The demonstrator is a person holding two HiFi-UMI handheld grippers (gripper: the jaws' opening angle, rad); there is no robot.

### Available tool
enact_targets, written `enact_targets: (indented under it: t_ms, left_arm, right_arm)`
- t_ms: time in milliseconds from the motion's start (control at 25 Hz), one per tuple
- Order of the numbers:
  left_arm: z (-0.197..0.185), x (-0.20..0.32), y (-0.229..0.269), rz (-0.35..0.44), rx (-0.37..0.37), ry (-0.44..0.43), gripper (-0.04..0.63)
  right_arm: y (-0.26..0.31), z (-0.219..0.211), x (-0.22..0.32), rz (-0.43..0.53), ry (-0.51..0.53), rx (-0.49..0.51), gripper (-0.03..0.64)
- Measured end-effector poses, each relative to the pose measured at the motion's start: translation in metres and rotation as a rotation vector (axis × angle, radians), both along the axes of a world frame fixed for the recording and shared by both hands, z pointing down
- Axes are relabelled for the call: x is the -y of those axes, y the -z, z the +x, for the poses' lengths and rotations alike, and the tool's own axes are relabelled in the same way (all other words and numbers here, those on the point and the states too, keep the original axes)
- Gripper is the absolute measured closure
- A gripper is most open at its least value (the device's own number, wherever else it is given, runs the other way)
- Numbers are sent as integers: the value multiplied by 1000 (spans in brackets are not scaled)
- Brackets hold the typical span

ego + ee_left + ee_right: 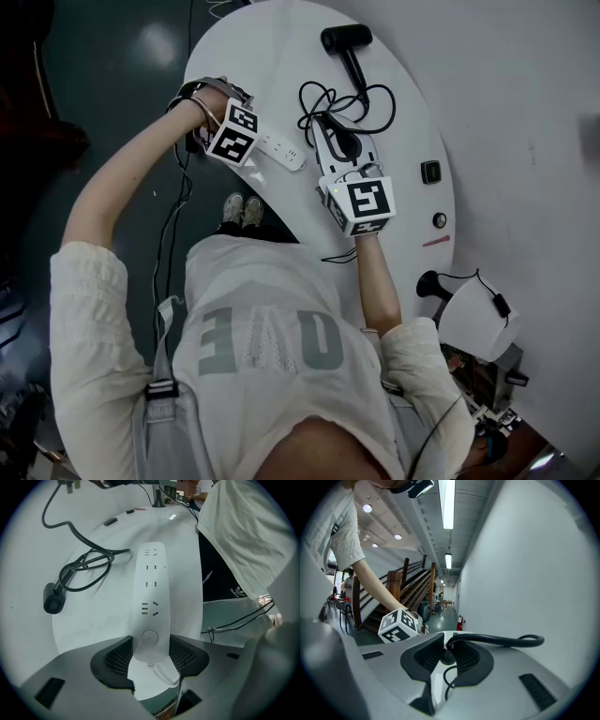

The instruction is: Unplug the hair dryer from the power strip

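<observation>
The white power strip (283, 152) (150, 592) lies on the round white table (412, 122), and all its sockets show empty. My left gripper (249, 147) (150, 651) points straight down, its pads pressed on both sides of the strip's switch end. The black hair dryer (345, 41) (53, 601) lies at the far side, its cord (349, 105) (86, 566) coiled between. My right gripper (330, 131) (446, 651) is shut on the dryer's black plug (447, 656), held off the strip. In the left gripper view the plug (70, 485) hangs in the air at the top left.
A small black block (430, 172) and a round knob (439, 220) sit near the table's right edge. A white device with a black stand (473, 314) is at the lower right. A wall runs along the right. Dark floor and cables lie left of the table.
</observation>
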State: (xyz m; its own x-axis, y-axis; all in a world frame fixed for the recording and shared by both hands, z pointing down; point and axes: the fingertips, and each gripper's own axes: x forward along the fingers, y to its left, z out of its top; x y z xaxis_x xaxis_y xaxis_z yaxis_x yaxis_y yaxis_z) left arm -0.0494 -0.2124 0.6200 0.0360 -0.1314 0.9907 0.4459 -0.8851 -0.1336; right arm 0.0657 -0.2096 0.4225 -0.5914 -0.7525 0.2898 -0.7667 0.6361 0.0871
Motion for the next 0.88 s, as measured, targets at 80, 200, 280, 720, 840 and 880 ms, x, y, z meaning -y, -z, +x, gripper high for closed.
enact_targets:
  t_ms: [80, 200, 280, 720, 840, 880]
  left_arm:
    - [0, 0, 0, 3, 0, 2, 347]
    - [1, 0, -1, 5, 2, 3, 347]
    - [1, 0, 0, 5, 4, 3, 347]
    - [1, -1, -1, 15, 21, 15, 347]
    - [0, -1, -1, 22, 26, 19, 347]
    - [0, 0, -1, 24, 27, 20, 347]
  right_arm:
    - [-17, 15, -1, -32, -27, -16, 554]
    - [-42, 34, -6, -89, -59, -51, 554]
    - [-60, 44, -11, -139, -72, -66, 554]
    - [-149, 86, -48, -533, -164, 71, 552]
    - [-162, 94, -54, -594, -207, 104, 552]
    - [-165, 96, -56, -612, -217, 116, 552]
